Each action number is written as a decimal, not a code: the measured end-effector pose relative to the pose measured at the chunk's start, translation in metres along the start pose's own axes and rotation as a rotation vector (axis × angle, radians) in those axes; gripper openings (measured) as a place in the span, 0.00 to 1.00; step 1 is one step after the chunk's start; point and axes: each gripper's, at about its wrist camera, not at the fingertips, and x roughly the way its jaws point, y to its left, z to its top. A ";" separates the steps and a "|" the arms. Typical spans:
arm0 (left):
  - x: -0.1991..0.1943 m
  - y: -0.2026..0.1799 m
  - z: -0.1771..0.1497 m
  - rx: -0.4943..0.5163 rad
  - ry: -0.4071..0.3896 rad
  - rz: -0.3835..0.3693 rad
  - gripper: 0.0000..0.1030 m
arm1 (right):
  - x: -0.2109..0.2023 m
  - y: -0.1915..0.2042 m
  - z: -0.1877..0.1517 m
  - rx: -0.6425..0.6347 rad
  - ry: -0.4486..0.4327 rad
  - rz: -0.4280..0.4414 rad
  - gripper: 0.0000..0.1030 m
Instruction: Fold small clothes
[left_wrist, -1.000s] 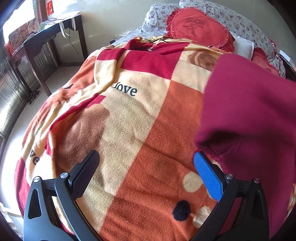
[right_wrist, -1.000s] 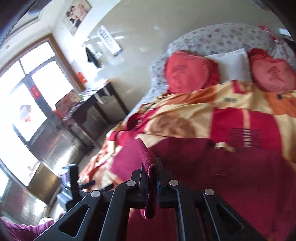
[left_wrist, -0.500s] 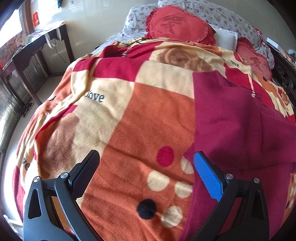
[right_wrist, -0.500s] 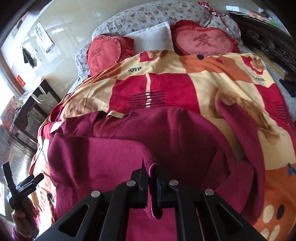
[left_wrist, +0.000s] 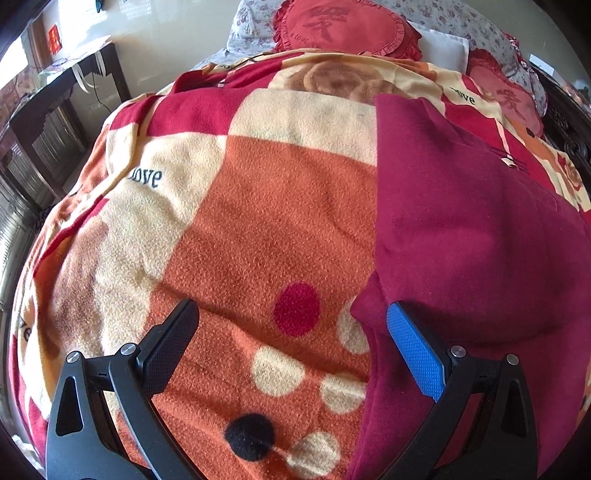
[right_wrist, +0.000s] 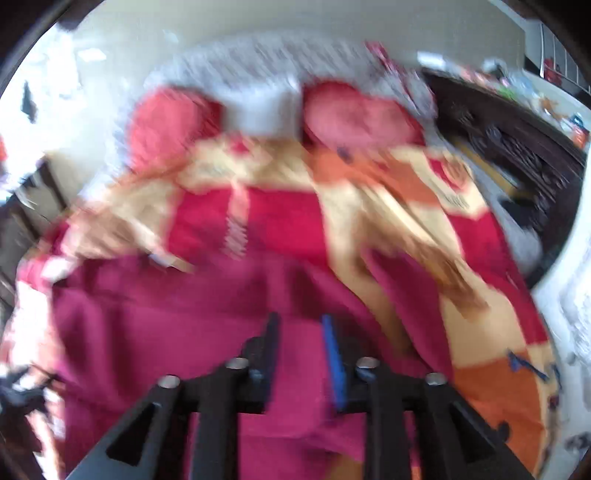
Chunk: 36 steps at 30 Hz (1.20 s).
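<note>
A dark red garment (left_wrist: 469, 236) lies folded over on the right side of the checked fleece blanket (left_wrist: 266, 221). My left gripper (left_wrist: 291, 332) is open and empty, low over the blanket, with its blue right pad (left_wrist: 413, 354) at the garment's left edge. The right wrist view is blurred by motion. There the garment (right_wrist: 177, 332) spreads across the lower left of the blanket (right_wrist: 280, 229). My right gripper (right_wrist: 301, 343) hovers above it with its jaws a small way apart and nothing between them.
Red heart cushions (left_wrist: 343, 26) and a white pillow (left_wrist: 443, 44) lie at the bed's head. A dark desk (left_wrist: 62, 96) stands at the left of the bed. Dark carved furniture (right_wrist: 517, 147) stands at the right.
My right gripper has let go of the garment fold and opened a little. The fold has dropped flat onto the garment. My left gripper stayed open, shifting slightly towards the garment's edge.
</note>
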 end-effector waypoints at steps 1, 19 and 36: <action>0.001 0.000 0.000 -0.005 0.002 -0.002 0.99 | -0.004 0.012 0.003 -0.016 -0.013 0.072 0.47; -0.003 0.006 0.004 -0.038 -0.006 -0.009 0.99 | 0.134 0.244 -0.017 -0.409 0.179 0.400 0.28; 0.006 -0.051 0.017 0.065 0.008 -0.074 0.99 | 0.068 0.033 -0.045 -0.174 0.187 0.109 0.29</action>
